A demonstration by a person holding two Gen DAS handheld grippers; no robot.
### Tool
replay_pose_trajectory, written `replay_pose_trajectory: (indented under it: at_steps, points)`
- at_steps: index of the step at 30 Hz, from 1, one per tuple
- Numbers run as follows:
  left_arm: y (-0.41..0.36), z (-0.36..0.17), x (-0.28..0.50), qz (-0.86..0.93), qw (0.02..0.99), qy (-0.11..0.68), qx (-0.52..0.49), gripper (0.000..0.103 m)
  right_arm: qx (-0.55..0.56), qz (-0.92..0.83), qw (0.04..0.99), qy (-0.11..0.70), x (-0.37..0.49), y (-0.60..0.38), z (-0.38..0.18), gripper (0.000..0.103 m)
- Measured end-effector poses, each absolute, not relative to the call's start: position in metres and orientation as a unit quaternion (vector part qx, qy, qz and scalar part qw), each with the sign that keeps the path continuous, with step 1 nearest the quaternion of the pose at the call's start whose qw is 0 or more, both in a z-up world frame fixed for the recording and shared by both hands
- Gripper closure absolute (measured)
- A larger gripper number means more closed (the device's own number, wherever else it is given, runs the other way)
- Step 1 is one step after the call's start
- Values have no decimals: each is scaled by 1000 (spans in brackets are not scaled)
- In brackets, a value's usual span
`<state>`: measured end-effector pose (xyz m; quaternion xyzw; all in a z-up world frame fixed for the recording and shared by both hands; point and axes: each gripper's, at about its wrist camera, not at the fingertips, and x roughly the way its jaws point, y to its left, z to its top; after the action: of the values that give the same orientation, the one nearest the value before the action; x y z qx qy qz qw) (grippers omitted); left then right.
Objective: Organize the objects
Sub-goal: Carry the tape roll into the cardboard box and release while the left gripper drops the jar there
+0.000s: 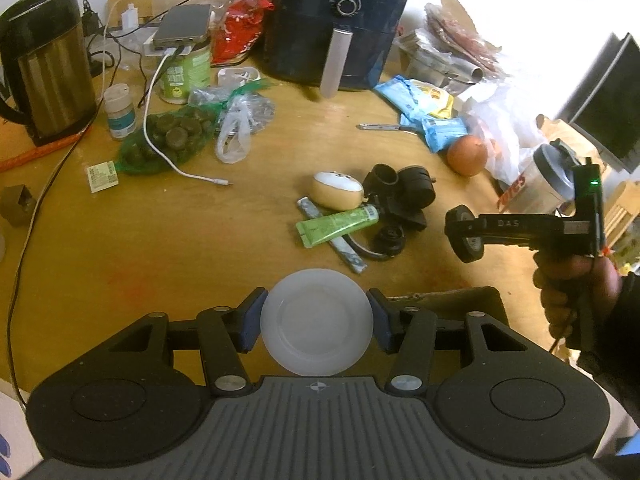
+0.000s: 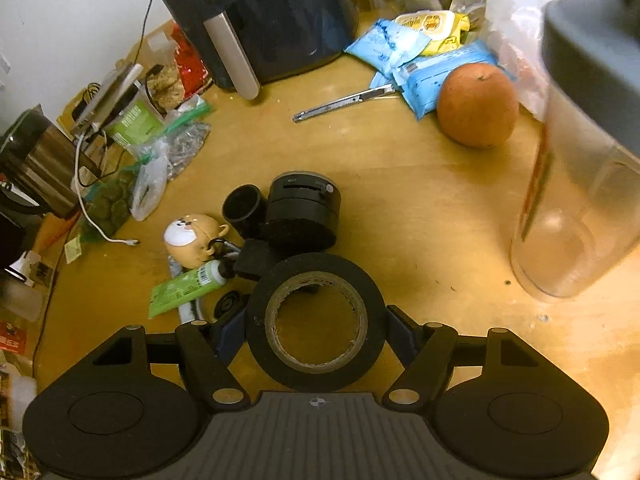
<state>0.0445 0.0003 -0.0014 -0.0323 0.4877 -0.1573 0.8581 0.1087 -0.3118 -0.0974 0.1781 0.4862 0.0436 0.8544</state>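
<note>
My left gripper (image 1: 317, 322) is shut on a round translucent white lid (image 1: 317, 326), held above the wooden table (image 1: 160, 240). My right gripper (image 2: 316, 334) is shut on a black tape roll (image 2: 316, 368); it also shows in the left wrist view (image 1: 464, 234), at the right of the pile. The pile in mid-table holds a green tube (image 1: 338, 226), a bear-face toy (image 1: 338, 188), a black cylinder device (image 2: 302, 210), a small black cup (image 2: 244, 208) and a black cap (image 1: 390, 238).
A black air fryer (image 1: 340, 20) stands at the back. A kettle (image 1: 44, 64) stands at the left with cables, bags and a jar. An orange (image 2: 476, 106), blue packets (image 2: 404, 60), a box cutter (image 2: 344, 102) and a clear shaker bottle (image 2: 580, 184) are at the right.
</note>
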Motion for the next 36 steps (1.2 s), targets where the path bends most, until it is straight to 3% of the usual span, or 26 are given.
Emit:
replay_pose_trajectory:
  at_steps: [23,36]
  points:
    - [-27,-14,33,-190,848,494,-6,51,219,80,873,429,13,-317,-34,28]
    - [-46,-50,38,-186,833,520,27,51,113,181,847,486,1,-249,-46,28]
